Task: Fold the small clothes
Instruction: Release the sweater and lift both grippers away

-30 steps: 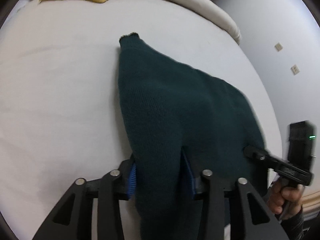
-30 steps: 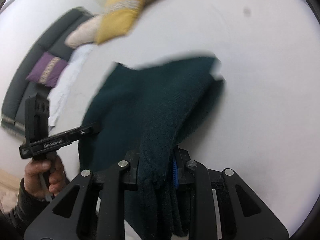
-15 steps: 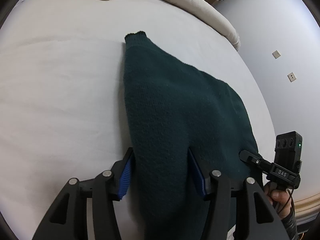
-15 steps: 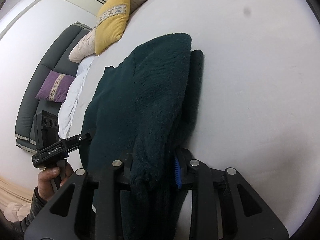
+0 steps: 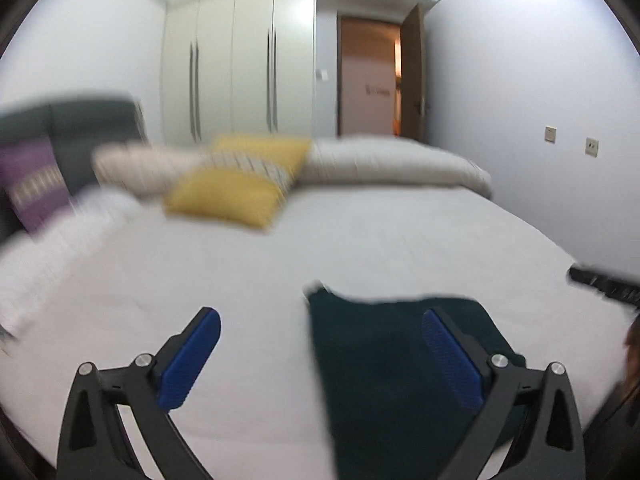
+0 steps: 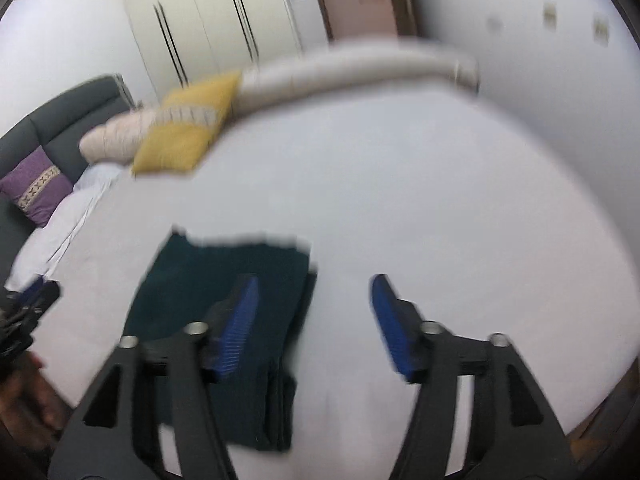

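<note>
Sweater (image 5: 384, 364), dark green knit, lies folded into a rough rectangle on the white bed (image 5: 360, 240), close to the near edge, its layered right side showing as stacked folds in the right wrist view (image 6: 224, 280). Wide bare sheet stretches beyond it toward the far edge, where a yellow cushion (image 5: 236, 184), a cream bolster (image 5: 392, 164) and a purple cushion (image 5: 28, 184) line up; bare sheet also runs to the right-hand edge by the wall. The left gripper (image 5: 320, 356) hangs above the garment's left side with both blue pads spread wide and nothing between them. The right gripper (image 6: 314, 320) hovers over the sweater's right edge, likewise fully parted and holding nothing. Both views are motion-blurred.
</note>
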### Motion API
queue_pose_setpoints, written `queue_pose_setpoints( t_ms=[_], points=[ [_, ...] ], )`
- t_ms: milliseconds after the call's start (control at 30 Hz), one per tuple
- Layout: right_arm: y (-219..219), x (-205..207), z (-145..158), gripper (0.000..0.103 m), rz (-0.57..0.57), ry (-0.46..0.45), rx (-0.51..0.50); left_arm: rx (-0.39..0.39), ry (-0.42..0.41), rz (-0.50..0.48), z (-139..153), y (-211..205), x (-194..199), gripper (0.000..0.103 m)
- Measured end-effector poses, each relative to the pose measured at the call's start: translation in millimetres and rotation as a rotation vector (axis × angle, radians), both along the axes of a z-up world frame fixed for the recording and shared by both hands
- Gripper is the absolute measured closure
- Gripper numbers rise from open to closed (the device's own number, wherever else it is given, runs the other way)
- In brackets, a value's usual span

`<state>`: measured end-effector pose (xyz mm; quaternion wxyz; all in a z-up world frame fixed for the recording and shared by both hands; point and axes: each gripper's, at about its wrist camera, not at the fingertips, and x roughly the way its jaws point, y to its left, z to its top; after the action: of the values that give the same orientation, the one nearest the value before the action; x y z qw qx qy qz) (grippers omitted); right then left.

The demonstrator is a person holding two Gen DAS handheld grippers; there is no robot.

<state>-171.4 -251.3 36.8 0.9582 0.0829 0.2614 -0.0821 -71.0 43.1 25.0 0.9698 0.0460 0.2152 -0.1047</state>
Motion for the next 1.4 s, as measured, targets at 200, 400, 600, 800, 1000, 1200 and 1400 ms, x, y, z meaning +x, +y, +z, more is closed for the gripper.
queue_pose_setpoints(
  t_ms=[200,400,600,800,1000,1200,1400],
  points=[
    [43.9,-49.7,61.8,0.0,-0.055,-0.315,-0.207,-0.034,-0.071,0.024,39.4,13.9,-20.6,0.0],
    [40.2,-60.5,95.7,0.0,0.036,-0.309,-0.048,-0.372,0.134,-0.03,50.4,62.0,13.3,0.0],
    [41.3,-51.2,99.2,0.0,0.026,-0.215,0.017,-0.569,0.318,0.014,39.0,92.7,42.7,0.0],
    [80.1,-51.0,79.7,0.0,0.015,-0.199,-0.204,-0.56,0.382,0.069,21.6,94.7,44.9,0.0],
    [95.8,-33.6,47.4,0.0,0.054,-0.143,-0.157,-0.74,0.384,0.183,2.9,113.8,39.1,0.0],
    [93.5,-15.7,14.7,0.0,0.033,-0.095,-0.119,-0.353,0.233,0.322,5.5,84.5,25.4,0.0],
    [82.3,-0.3,-15.6,0.0,-0.055,-0.022,-0.155,-0.18,0.182,0.319,-6.6,55.6,13.0,0.0]
  ],
)
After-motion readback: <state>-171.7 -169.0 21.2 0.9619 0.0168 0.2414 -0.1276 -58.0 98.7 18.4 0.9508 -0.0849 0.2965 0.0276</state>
